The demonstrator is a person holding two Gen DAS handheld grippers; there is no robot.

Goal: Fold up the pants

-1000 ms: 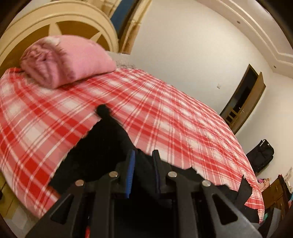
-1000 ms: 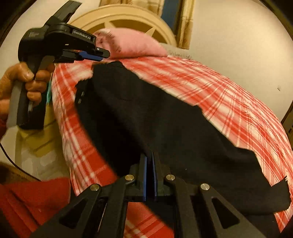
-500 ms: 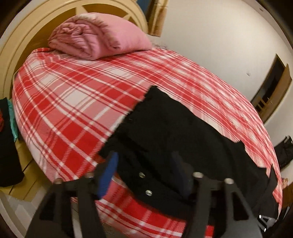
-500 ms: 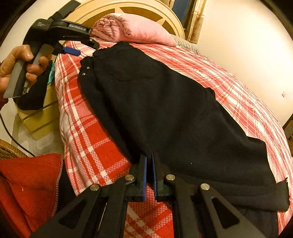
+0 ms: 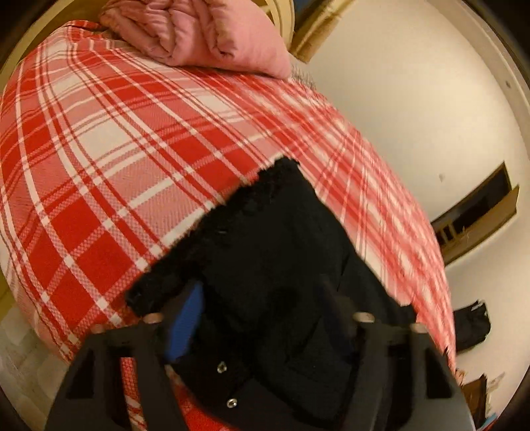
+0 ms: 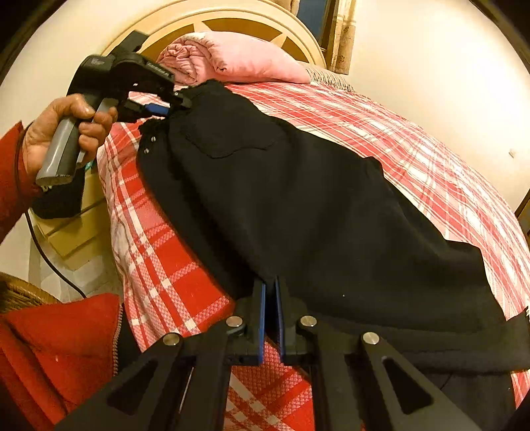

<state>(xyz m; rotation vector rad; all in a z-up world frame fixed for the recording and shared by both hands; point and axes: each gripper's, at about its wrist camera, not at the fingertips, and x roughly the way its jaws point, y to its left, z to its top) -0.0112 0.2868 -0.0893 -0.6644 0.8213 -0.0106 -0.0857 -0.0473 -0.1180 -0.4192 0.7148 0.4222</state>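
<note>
Since half a second ago my left claw has moved in over the waistband; its jaws stand apart astride the cloth, not yet gripping. Right claw, bottom centre of its frame, is clenched on the near edge of the pants, which lie spread across the bed. Pink pillow upper centre. Judgement: clamp left on the waistband corner before lifting; keep both edges taut and level.

Bed covered by a red-and-white plaid sheet, black pants spread flat across its near side, folded pink blanket laid at the head by the cream headboard
</note>
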